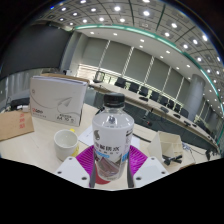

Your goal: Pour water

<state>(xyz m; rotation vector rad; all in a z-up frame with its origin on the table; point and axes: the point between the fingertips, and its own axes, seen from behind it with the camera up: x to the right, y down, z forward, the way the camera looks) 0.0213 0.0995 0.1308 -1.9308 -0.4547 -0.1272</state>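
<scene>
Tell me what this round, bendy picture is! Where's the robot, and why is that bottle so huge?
There is no robot here. A person holds a tool called a gripper, which has two fingers with pink pads. A small camera rides on that tool and looks forward along the fingers, so you see what the tool sees. Its lens takes in a very wide view, which bends the room into a round shape.

The bottle looks huge because it is right in front of the camera. It stands upright between the fingers, which press on it from both sides. It is clear, with a black cap and a label.

Just beside the bottle, a white cup stands on the table. Beyond it is a white box. Some dark small things lie on the other side. Behind is a big meeting room with chairs and ceiling lights.
</scene>
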